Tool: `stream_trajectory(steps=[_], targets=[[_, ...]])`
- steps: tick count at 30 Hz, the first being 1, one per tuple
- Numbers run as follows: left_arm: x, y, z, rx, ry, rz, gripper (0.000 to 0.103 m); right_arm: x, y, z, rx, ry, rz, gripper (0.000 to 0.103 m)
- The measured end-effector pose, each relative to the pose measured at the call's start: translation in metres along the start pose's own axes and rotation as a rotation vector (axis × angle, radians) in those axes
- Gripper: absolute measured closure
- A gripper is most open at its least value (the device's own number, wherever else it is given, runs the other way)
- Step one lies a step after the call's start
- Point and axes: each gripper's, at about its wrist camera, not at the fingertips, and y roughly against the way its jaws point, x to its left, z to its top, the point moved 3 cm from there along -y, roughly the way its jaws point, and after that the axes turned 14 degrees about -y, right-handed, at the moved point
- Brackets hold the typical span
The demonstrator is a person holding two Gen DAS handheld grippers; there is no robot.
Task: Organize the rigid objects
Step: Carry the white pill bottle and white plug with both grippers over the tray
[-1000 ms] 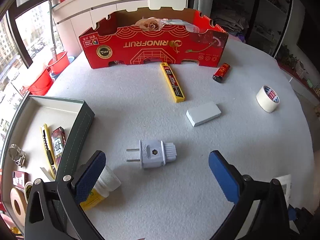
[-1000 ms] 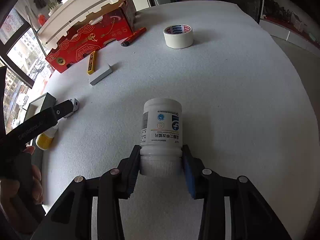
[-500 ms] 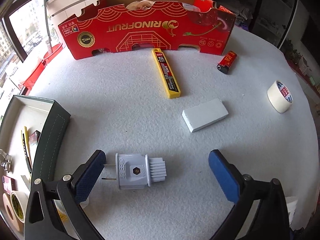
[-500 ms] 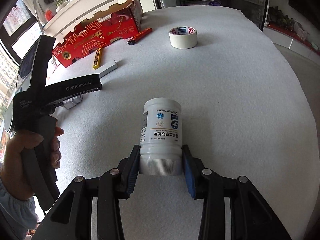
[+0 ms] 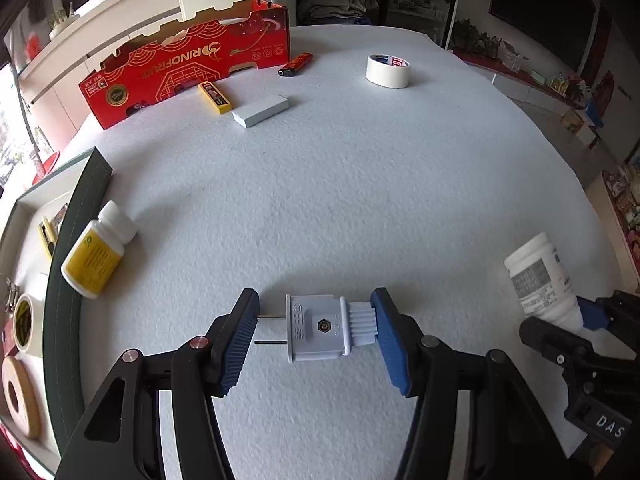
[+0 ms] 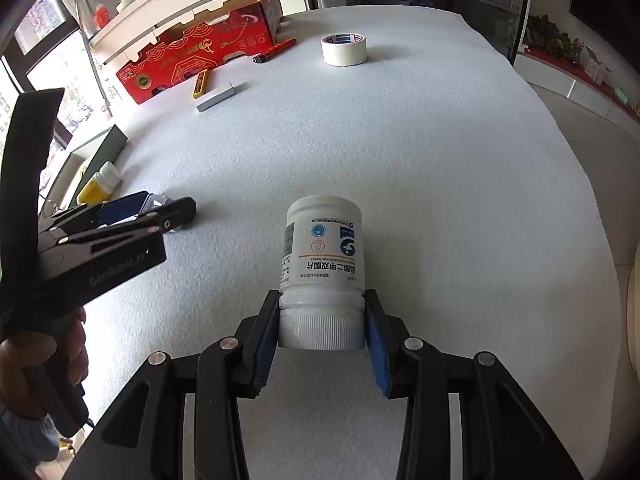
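The left gripper [image 5: 316, 330], its jaws just closing, is clamping a grey two-pin plastic plug [image 5: 318, 328] lengthwise, right of the yellow-labelled bottle [image 5: 98, 250]; the right gripper [image 6: 322, 330] is gripping a white pill bottle [image 6: 322, 264] by its cap.

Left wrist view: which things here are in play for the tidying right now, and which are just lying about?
In play:
left gripper, just closed around the plug
right gripper holding the white bottle
green tray

Lying about:
yellow bottle
tape roll
white block
lighter
red box
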Motion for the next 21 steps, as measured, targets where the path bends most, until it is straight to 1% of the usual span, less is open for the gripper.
stream_trajectory(steps=[2, 4, 5, 7, 8, 9, 10, 14, 15, 16, 17, 20, 21], targets=[[-0.011, 0.016, -0.023, -0.005, -0.002, 0.012, 0.042, -0.001, 0.007, -0.015, -0.01, 0.018, -0.017, 0.062], [-0.017, 0.03, -0.041, -0.02, 0.021, 0.019, 0.042, -0.001, 0.012, -0.029, -0.028, 0.039, -0.036, 0.062], [-0.019, 0.033, -0.046, -0.027, 0.024, 0.03, 0.042, 0.0, 0.014, -0.035, -0.04, 0.055, -0.045, 0.062], [-0.018, 0.034, -0.047, -0.041, 0.036, 0.036, 0.041, 0.003, 0.014, -0.041, -0.067, 0.082, -0.052, 0.056], [-0.018, 0.034, -0.047, -0.043, 0.041, 0.039, 0.04, 0.005, 0.013, -0.041, -0.068, 0.087, -0.052, 0.046], [-0.017, 0.033, -0.045, -0.044, 0.045, 0.042, 0.039, 0.007, 0.011, -0.04, -0.062, 0.082, -0.052, 0.033], [-0.017, 0.033, -0.045, -0.045, 0.049, 0.045, 0.037, 0.008, 0.01, -0.039, -0.062, 0.071, -0.043, 0.029], [-0.011, 0.028, -0.043, -0.052, 0.081, 0.06, 0.023, 0.012, 0.006, -0.026, -0.093, 0.033, -0.054, 0.029], [-0.011, 0.028, -0.043, -0.055, 0.082, 0.063, 0.023, 0.011, 0.002, -0.023, -0.077, 0.021, -0.064, 0.029], [-0.011, 0.028, -0.043, -0.056, 0.082, 0.066, 0.022, 0.012, 0.001, -0.021, -0.091, 0.019, -0.072, 0.029], [-0.011, 0.029, -0.044, -0.058, 0.086, 0.067, 0.022, 0.013, -0.001, -0.019, -0.086, 0.016, -0.078, 0.029], [-0.01, 0.029, -0.046, -0.064, 0.106, 0.079, 0.02, 0.018, -0.004, -0.021, -0.092, 0.057, -0.112, 0.029], [-0.011, 0.029, -0.046, -0.069, 0.11, 0.082, 0.02, 0.018, -0.004, -0.022, -0.099, 0.063, -0.112, 0.028]])
